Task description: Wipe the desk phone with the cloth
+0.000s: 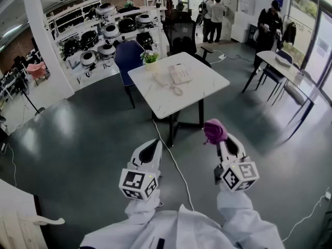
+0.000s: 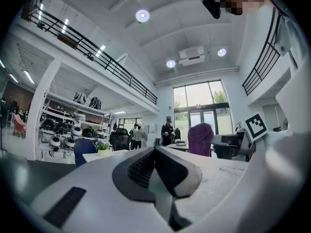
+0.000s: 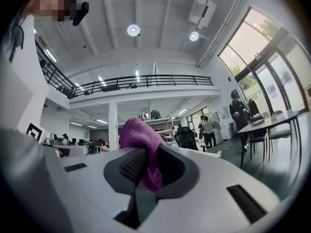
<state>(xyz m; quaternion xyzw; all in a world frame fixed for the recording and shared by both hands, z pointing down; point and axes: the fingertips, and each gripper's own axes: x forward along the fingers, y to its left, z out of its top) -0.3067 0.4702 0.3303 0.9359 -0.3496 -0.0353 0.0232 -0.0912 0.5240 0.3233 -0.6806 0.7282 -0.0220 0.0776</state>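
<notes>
The crumpled purple microfibre cloth [image 3: 137, 139] is pinched between the fingers of the right gripper [image 1: 217, 139], with its bulk bunched above the tips. It looks soft and light and should fold under pressure, so a firm hold near its middle (as now) seems sensible, leaving a loose pad to rub with. The left gripper [image 2: 154, 165] has its fingers pressed together on nothing.

The white corded desk phone [image 1: 180, 73] sits on the white square-topped surface [image 1: 194, 90], well apart from both grippers. It is probably light and may slide when wiped, and its handset could lift off, so steadying it with the free gripper seems wise.

A small potted plant [image 1: 150, 57] stands at the surface's far corner, with a blue chair [image 1: 126, 57] behind it. A pale cable [image 1: 175, 162] trails across the glossy grey floor [image 1: 78, 134]. White shelves of round black-and-white devices [image 1: 106, 32] line the far wall.
</notes>
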